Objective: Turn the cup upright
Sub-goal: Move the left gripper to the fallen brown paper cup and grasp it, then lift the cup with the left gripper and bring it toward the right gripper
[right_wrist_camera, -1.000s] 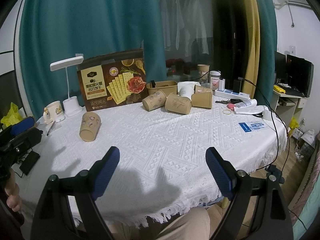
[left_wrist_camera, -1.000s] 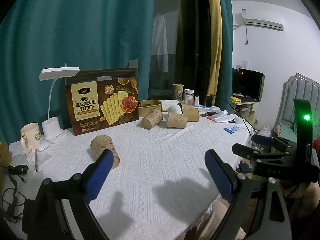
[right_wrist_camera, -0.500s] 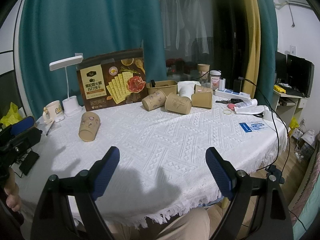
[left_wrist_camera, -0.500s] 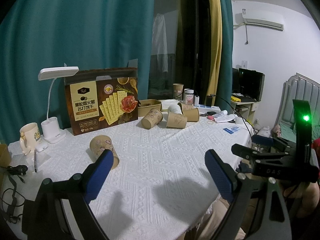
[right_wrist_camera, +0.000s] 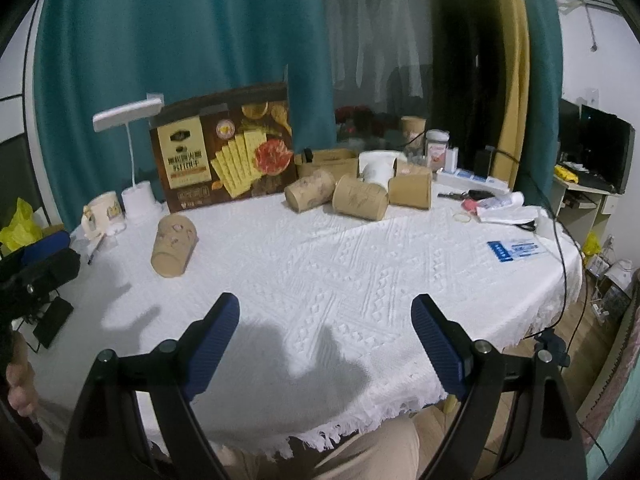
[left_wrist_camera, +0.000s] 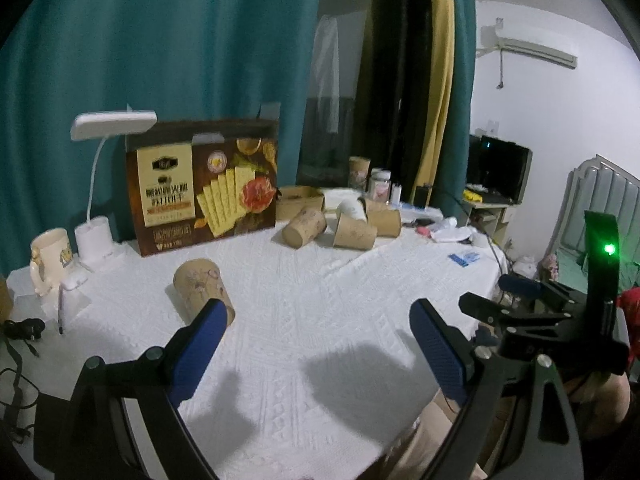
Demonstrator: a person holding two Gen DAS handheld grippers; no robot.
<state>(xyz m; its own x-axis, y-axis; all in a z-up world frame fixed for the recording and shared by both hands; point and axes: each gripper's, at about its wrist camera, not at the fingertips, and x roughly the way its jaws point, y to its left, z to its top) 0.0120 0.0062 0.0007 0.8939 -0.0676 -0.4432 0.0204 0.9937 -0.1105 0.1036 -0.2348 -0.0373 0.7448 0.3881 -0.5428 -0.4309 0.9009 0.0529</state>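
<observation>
A brown paper cup (left_wrist_camera: 200,286) lies on its side on the white tablecloth (left_wrist_camera: 320,320), left of centre; it also shows in the right wrist view (right_wrist_camera: 174,246). My left gripper (left_wrist_camera: 316,332) is open and empty, its left fingertip just in front of that cup. My right gripper (right_wrist_camera: 324,334) is open and empty above the table's near edge, well short of the cup. Several more paper cups (right_wrist_camera: 360,198) lie on their sides in a cluster at the back of the table; they also show in the left wrist view (left_wrist_camera: 354,232).
A cracker box (left_wrist_camera: 204,192) stands at the back. A white desk lamp (left_wrist_camera: 96,200) and a mug (left_wrist_camera: 50,256) stand at the back left. A small box, jars and a power strip (right_wrist_camera: 472,178) sit behind the cups. A blue card (right_wrist_camera: 516,250) lies at the right.
Both views have shifted only slightly; the left gripper has crept a little toward the lying cup. Both grippers stay open and the cups have not moved.
</observation>
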